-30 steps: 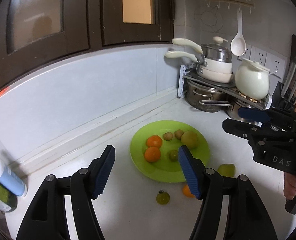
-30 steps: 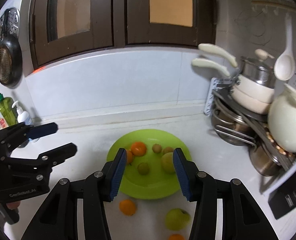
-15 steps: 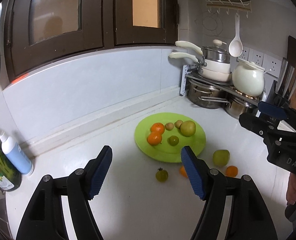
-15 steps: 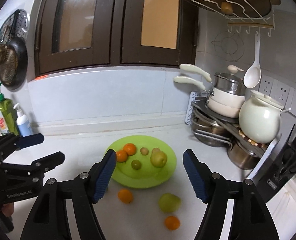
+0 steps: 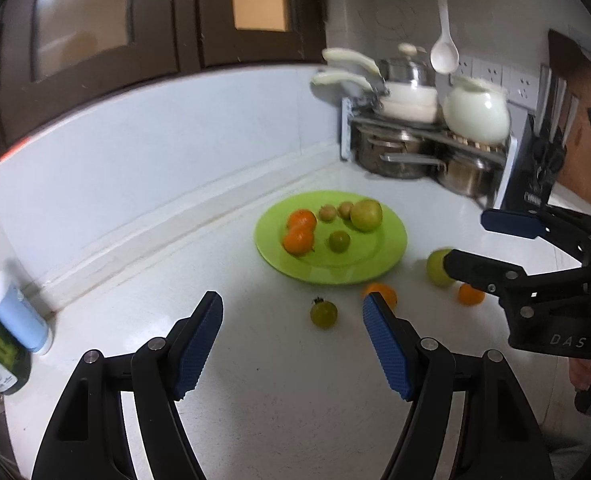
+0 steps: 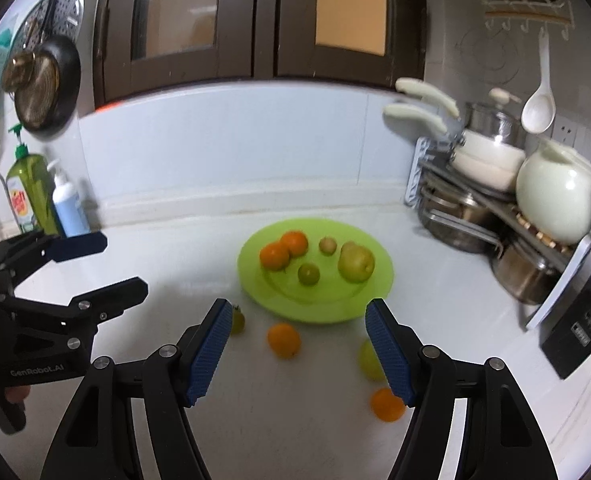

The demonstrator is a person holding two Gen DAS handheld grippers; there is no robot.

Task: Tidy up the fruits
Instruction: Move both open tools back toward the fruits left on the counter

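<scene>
A green plate [image 5: 383, 256] [image 6: 335, 304] on the white counter holds two oranges, a yellow-green pear, a small green fruit and small brown ones. In front of it lie a green tomato [image 5: 323, 314] [image 6: 237, 320], an orange [image 5: 381, 293] [image 6: 283, 340], a green apple [image 5: 437, 268] [image 6: 369, 360] and another orange [image 5: 469, 295] [image 6: 387, 404]. My left gripper [image 5: 291, 304] [image 6: 115, 266] is open just short of the tomato, holding nothing. My right gripper [image 6: 299, 308] [image 5: 469, 240] is open above the loose fruit, its lower finger covering part of the apple.
A rack of steel pots [image 5: 407, 152] with a white pot [image 6: 555, 196] and a hanging ladle stands at the back right, a black knife block [image 5: 543, 176] beside it. Soap bottles [image 6: 51, 200] stand at the left by the wall. A pan [image 6: 43, 84] hangs above them.
Both grippers' jaws have widened, the right one more. Both views have drawn back from the plate, and the loose fruit on the counter now shows in front of the fingers.
</scene>
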